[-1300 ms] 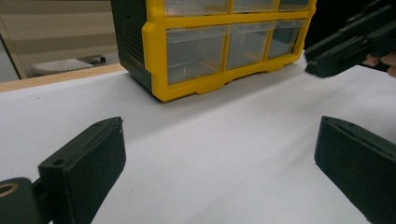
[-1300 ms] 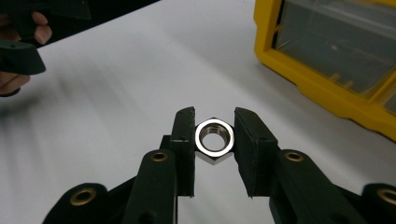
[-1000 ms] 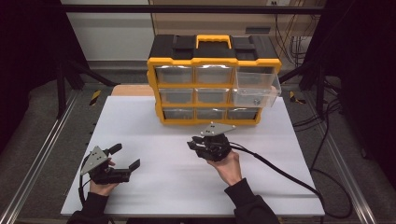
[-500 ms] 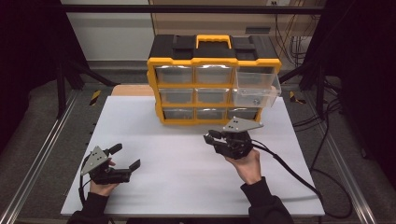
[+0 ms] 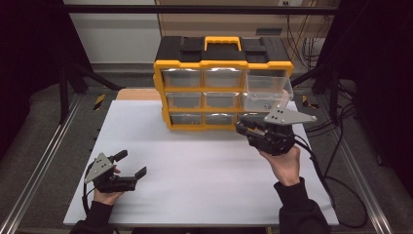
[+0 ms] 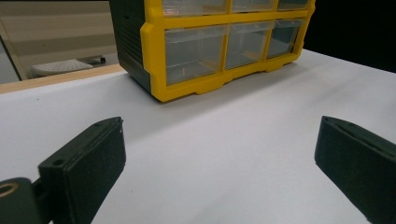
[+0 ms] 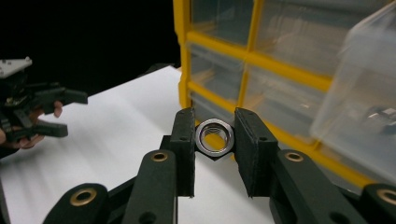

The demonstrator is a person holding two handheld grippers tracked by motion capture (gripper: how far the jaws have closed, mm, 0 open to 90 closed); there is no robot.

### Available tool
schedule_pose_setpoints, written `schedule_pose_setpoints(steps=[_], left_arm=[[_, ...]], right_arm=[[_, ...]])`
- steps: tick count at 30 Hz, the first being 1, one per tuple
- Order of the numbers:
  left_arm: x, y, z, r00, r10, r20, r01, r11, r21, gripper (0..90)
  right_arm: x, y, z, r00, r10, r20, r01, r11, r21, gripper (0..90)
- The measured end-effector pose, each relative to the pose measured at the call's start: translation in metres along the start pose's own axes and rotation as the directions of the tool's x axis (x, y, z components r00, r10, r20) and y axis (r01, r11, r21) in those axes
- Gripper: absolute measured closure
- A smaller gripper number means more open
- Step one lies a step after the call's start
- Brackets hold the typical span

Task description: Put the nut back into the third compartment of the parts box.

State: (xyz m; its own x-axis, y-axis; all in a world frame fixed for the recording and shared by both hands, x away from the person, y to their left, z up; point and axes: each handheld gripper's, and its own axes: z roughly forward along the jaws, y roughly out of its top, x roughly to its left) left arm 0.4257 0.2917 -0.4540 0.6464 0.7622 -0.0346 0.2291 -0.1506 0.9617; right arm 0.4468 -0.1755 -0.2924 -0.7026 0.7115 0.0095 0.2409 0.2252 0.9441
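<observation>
Yellow-framed organizer with a black top, yellow handle and clear see-through drawers, sitting upper middle on a plain white worktop. Both the left gripper and right gripper are matte black (brass-coloured rivets on the right one), and the nut is shiny silver.

A yellow drawer cabinet stands on the white table; cables trail right, perhaps floor-bound.
</observation>
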Motion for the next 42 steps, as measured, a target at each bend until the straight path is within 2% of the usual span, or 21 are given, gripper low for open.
schedule_pose_setpoints(steps=[7,13,21,24,31,37,42], left_arm=[[0.000,0.001,-0.001,1.0000,0.003,0.001,-0.003,1.0000,-0.002,1.8],[0.000,0.001,-0.001,1.0000,0.001,0.000,-0.001,1.0000,-0.004,1.8],[0.001,0.000,-0.001,1.0000,0.000,-0.001,0.000,1.0000,-0.001,1.8],[0.000,0.001,-0.001,1.0000,0.004,0.000,-0.004,1.0000,-0.001,1.8],[0.000,0.000,0.000,1.0000,0.004,-0.001,-0.004,1.0000,0.000,1.8],[0.001,0.000,0.001,1.0000,0.000,0.002,0.000,1.0000,0.005,1.8],[-0.001,0.001,0.001,1.0000,0.006,0.005,-0.006,1.0000,-0.002,1.8]], right_arm=[[-0.009,0.026,-0.012,0.9994,-0.001,0.036,0.002,0.999,-0.033,70.3],[-0.022,0.042,-0.015,0.9963,0.020,0.084,-0.015,0.998,-0.054,70.3],[-0.044,0.060,-0.020,0.9876,0.055,0.147,-0.044,0.996,-0.077,70.3],[-0.052,0.066,-0.021,0.9840,0.055,0.170,-0.043,0.996,-0.074,70.3],[-0.071,0.070,-0.015,0.9666,0.082,0.243,-0.071,0.996,-0.050,70.3],[-0.084,0.068,-0.008,0.9545,0.105,0.279,-0.101,0.995,-0.026,70.3],[-0.090,0.065,-0.005,0.9467,0.104,0.305,-0.105,0.994,-0.011,70.2]])
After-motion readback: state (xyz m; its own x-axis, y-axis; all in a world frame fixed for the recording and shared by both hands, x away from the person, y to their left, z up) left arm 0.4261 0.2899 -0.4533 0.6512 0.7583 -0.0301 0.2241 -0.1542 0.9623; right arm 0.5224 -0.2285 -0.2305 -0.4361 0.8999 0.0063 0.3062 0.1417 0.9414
